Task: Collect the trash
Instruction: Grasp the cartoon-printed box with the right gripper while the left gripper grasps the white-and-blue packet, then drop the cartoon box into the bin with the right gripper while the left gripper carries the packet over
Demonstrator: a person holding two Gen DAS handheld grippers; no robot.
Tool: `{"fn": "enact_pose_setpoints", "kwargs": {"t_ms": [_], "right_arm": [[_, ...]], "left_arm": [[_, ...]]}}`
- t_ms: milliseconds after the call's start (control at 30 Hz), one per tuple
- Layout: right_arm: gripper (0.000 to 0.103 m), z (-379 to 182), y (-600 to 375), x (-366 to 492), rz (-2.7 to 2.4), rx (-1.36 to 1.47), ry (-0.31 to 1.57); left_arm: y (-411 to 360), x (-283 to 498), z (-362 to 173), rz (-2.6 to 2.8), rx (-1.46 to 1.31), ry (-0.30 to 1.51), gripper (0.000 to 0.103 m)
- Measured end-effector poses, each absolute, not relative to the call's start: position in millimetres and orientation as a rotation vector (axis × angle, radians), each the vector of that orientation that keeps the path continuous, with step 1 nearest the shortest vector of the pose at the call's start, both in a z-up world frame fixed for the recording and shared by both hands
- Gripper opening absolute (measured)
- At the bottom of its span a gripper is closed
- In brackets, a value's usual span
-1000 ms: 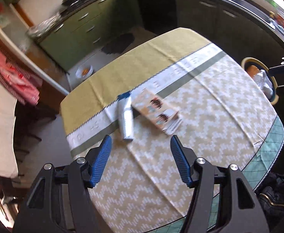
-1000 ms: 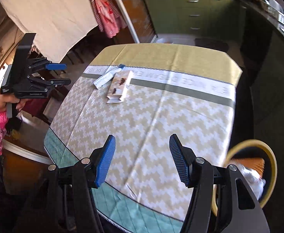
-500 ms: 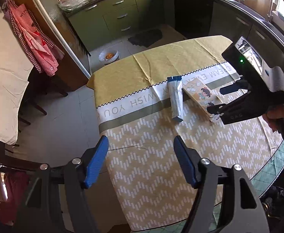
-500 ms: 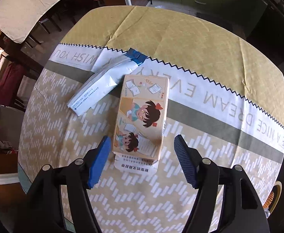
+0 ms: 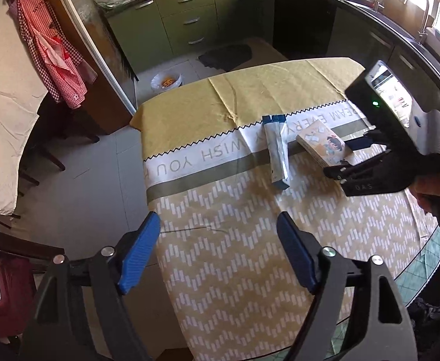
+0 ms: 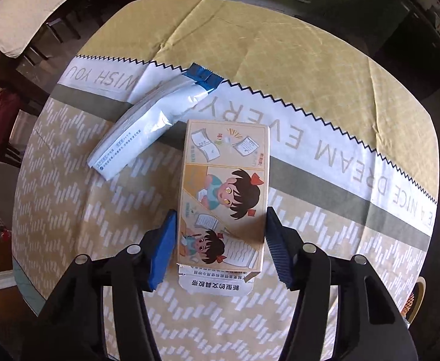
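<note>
Right claw (image 6: 218, 242) is being pointed straight down over the near end of the cartoon-printed box (image 6: 223, 192). Jaws are closing, with the box between them. The left pad is sitting against the box's left edge; the right pad is at the right edge, contact there cannot be confirmed. The box is lying flat on the counter (image 6: 310, 60), across the grey stripe of the tablecloth, and its near-end flap is being left open toward the camera.

The white pouch with blue seal (image 6: 156, 120) is lying on the counter just left of the box and angled, its near-right corner close to the box's far-left corner; touching or not cannot be told.

In the left wrist view, the left claw (image 5: 218, 252) is being held above the near-left part of the counter (image 5: 250, 285), tilted steeply down. Jaws are spread wide and opening, nothing between them. The pouch (image 5: 277, 153) and box (image 5: 325, 147) are being seen further off, toward the far right, with the right claw (image 5: 349, 156) held by a hand (image 5: 439, 189) over the box.

A yellow-rimmed bin (image 6: 415, 297) is partly showing off the near-right counter edge.
</note>
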State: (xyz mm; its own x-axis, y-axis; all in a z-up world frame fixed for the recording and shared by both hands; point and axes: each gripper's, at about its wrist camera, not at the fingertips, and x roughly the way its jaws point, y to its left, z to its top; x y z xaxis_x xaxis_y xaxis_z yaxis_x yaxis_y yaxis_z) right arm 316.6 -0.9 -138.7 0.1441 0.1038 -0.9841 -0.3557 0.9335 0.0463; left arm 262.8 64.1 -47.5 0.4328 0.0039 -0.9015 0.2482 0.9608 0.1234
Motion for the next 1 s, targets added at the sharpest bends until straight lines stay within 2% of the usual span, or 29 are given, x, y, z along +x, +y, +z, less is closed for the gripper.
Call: {"fn": "enact_pose_setpoints", "kwargs": {"t_ms": [333, 600, 633, 767, 1000], "right_arm": [[0.058, -63, -178, 226, 0.340, -0.035, 1.288], [0.058, -51, -352, 156, 0.130, 0.206, 1.242], [0.058, -51, -367, 148, 0.113, 0.230, 1.236], [0.058, -59, -412, 126, 0.066, 0.312, 1.221], [0.058, -73, -437, 120, 0.021, 0.328, 1.221]], "left_arm": [[0, 350, -109, -0.175, 0.274, 1.224, 0.076], [-32, 375, -146, -0.171, 0.342, 1.280, 0.075], [-34, 375, -147, -0.180, 0.339, 1.289, 0.071], [-43, 371, -155, -0.222, 0.310, 1.332, 0.028], [-53, 347, -143, -0.256, 0.288, 1.317, 0.016]]}}
